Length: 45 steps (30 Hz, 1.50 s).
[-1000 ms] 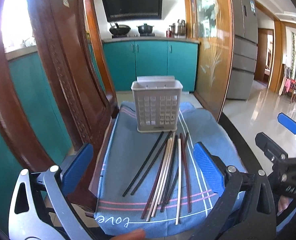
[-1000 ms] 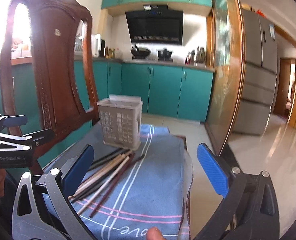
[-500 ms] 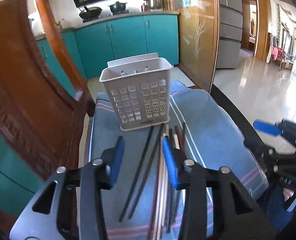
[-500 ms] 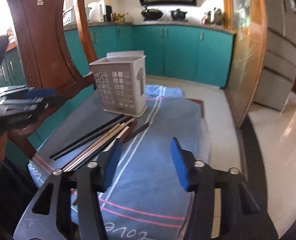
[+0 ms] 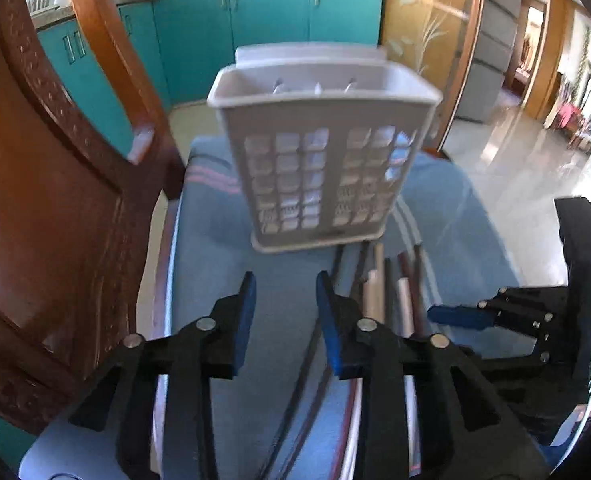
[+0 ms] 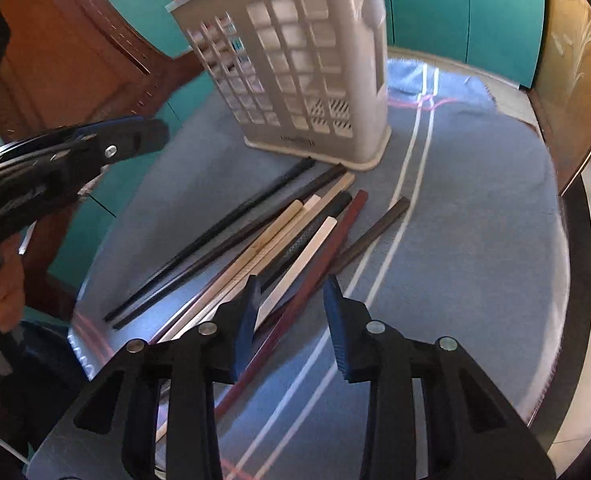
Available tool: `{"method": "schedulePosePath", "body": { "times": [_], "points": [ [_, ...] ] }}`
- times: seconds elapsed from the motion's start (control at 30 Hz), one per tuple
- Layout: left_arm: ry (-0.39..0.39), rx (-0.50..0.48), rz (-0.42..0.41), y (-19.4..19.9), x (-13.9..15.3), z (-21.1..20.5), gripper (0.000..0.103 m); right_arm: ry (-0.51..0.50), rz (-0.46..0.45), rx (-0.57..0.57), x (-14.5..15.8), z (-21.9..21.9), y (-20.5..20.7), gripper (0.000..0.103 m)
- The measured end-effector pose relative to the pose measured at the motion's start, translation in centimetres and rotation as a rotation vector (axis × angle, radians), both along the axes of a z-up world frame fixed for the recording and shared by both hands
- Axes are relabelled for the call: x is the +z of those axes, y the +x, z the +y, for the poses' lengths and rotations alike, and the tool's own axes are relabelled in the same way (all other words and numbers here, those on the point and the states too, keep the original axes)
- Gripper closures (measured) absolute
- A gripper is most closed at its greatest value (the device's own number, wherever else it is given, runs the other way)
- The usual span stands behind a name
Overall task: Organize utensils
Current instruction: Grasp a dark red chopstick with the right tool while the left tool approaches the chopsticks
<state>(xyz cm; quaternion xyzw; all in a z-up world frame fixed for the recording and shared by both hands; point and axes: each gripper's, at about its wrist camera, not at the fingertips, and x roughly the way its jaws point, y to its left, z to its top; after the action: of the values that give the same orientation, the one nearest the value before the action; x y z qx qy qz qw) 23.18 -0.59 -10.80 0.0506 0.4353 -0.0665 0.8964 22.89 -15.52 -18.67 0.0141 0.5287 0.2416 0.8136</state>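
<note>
A pale grey slotted utensil basket stands upright on a blue striped cloth. Several chopsticks, black, cream and dark red, lie in a loose bundle in front of it. My left gripper hovers just left of the bundle, jaws narrowed, with only cloth between them. My right gripper hangs over the bundle's near end with its jaws closing. A dark red chopstick shows in the gap below them, and the pads do not touch it.
A carved wooden chair back rises at the cloth's left edge. A hand holds the left gripper's handle. Teal cabinets and a tiled floor lie beyond. The cloth right of the white stripes is bare.
Both grippers came down and forward toward the basket and chopsticks while tilting downward. Their jaws went from wide apart to a narrow gap.
</note>
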Motion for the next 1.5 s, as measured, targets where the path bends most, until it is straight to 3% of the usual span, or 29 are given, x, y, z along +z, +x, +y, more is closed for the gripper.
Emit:
{"method": "schedulePosePath", "body": {
  "times": [0.07,0.23,0.37,0.63,0.83,1.13,1.2,1.27,1.33,1.5],
  "points": [
    [0.017,0.009,0.015,0.1,-0.6,0.1,0.056,0.007,0.023,-0.01,-0.6,0.0,0.4,0.069],
    [0.018,0.003,0.071,0.2,-2.3,0.5,0.056,-0.07,-0.008,0.033,-0.5,0.0,0.2,0.085],
    [0.028,-0.003,0.116,0.6,-3.5,0.4,0.056,-0.167,-0.049,0.049,-0.3,-1.7,-0.2,0.085],
    [0.063,-0.017,0.161,1.8,-6.2,-0.9,0.056,-0.126,-0.074,-0.033,0.8,-4.9,-0.3,0.083],
    [0.067,-0.017,0.173,2.4,-8.2,-1.0,0.055,-0.164,-0.066,-0.055,-0.9,-4.2,0.5,0.083],
    [0.071,-0.03,0.187,3.0,-9.9,-1.4,0.054,-0.254,-0.135,-0.041,-1.4,-2.5,0.3,0.079],
    [0.062,-0.033,0.188,2.9,-10.2,-1.4,0.063,-0.259,-0.143,-0.038,-1.4,-2.4,0.2,0.079],
    [0.032,-0.048,0.198,2.4,-9.9,-1.3,0.092,-0.252,-0.142,-0.033,-1.4,-2.5,0.2,0.079],
    [0.024,-0.061,0.202,1.9,-9.8,-1.6,0.093,-0.232,-0.131,-0.01,-1.4,-2.6,0.0,0.089],
    [-0.077,-0.071,0.254,0.4,-10.4,-0.9,0.094,-0.239,-0.123,0.063,-1.2,-2.6,-0.9,0.093]
  ]
}}
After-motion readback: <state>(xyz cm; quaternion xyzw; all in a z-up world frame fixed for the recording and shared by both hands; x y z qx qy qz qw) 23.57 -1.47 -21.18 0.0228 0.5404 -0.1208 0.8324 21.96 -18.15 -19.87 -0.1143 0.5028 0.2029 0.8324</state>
